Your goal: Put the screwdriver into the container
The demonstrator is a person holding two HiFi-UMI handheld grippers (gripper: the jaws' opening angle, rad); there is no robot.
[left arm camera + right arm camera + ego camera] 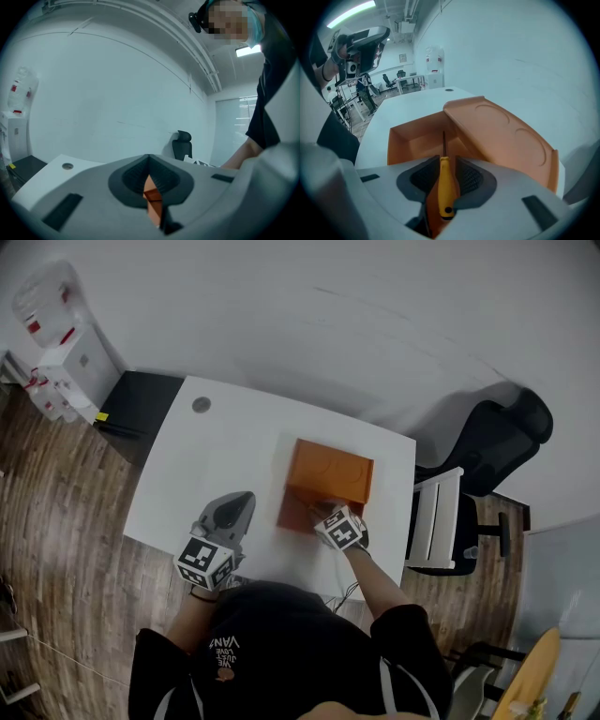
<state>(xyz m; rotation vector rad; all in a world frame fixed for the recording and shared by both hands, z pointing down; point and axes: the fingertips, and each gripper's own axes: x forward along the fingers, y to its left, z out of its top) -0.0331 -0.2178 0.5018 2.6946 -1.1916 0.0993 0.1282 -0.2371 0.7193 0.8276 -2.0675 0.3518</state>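
Note:
An orange container [296, 513] stands open on the white table [216, 465], its lid [333, 470] folded back on the far side. My right gripper [328, 515] is at the container's near edge, shut on a yellow-handled screwdriver [444, 187]. In the right gripper view the thin dark shaft points over the container's [417, 136] hollow, with the lid [501, 131] to the right. My left gripper [239, 507] hovers left of the container. In its own view the left gripper [149, 161] is shut on nothing, and a sliver of orange shows between the jaws.
A black office chair [497, 442] and a white frame [436, 517] stand right of the table. A round grommet [201, 405] sits at the table's far left corner. A black cabinet [141, 409] and a water dispenser [56, 334] are further left.

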